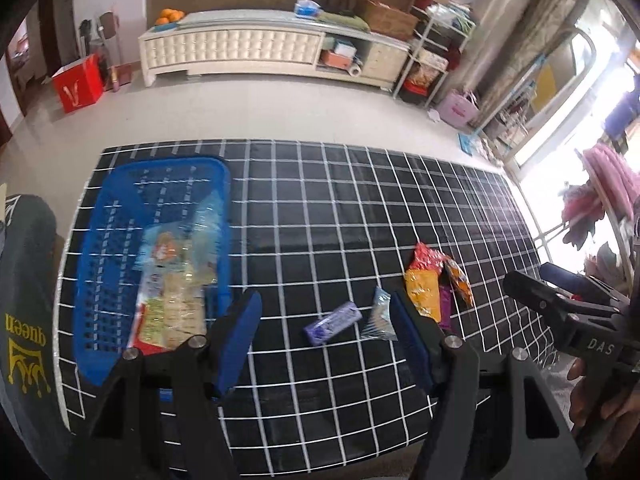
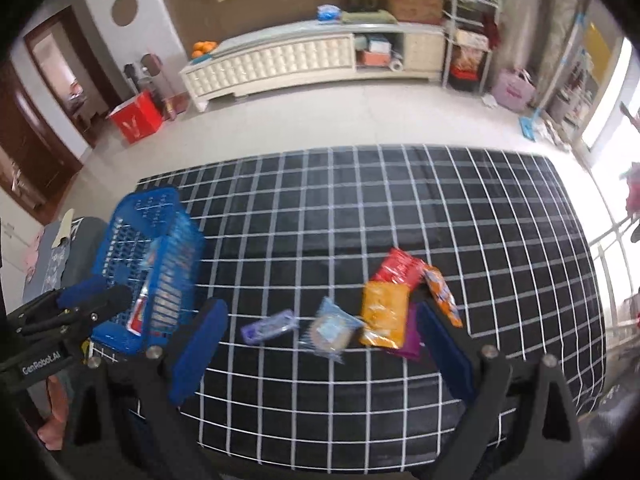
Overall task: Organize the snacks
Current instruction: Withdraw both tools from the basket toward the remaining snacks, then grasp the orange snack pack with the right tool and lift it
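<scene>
Purple bar (image 2: 269, 326) lies flat, long axis left-right, slightly tilted.

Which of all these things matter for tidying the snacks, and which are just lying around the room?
For the job:
blue basket, already holding a snack bag
purple packet
clear cracker pack
orange bag
red bag

Lying about:
red box
white cabinet
oranges
pink bag

Purple packet (image 2: 412, 336) half hidden under orange packet (image 2: 382, 314), basket (image 2: 160, 280) motion-blurred
</scene>
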The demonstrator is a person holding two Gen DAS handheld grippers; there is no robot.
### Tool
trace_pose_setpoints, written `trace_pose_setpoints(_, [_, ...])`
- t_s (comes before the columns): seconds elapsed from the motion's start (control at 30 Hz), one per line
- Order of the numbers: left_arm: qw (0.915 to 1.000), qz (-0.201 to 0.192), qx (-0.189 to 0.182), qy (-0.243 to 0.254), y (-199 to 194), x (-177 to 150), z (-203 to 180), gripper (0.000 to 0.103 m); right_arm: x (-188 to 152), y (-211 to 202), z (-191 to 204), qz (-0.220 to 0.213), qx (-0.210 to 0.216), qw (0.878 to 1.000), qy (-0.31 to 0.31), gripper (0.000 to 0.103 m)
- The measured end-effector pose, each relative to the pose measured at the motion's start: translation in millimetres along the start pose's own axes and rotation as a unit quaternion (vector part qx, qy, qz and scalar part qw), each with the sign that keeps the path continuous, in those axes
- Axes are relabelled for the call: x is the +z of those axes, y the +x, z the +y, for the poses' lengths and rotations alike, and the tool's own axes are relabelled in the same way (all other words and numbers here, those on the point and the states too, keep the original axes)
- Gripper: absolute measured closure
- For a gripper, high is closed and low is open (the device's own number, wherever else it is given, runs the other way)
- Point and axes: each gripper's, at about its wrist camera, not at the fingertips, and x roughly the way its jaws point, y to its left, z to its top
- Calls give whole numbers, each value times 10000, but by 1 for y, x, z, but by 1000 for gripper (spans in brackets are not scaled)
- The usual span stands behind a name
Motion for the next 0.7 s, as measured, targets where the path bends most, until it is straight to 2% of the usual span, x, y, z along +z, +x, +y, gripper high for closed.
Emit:
trace_pose_setpoints(0.33, [9986, 489, -73, 198, 63, -4, -38, 39, -13, 44, -58, 469, 45, 9983, 346, 6])
trace_pose_setpoints(0.7, [9947, 974, 186, 262, 131, -10, -33, 38, -13, 113, -79, 985, 93, 9945, 348, 6])
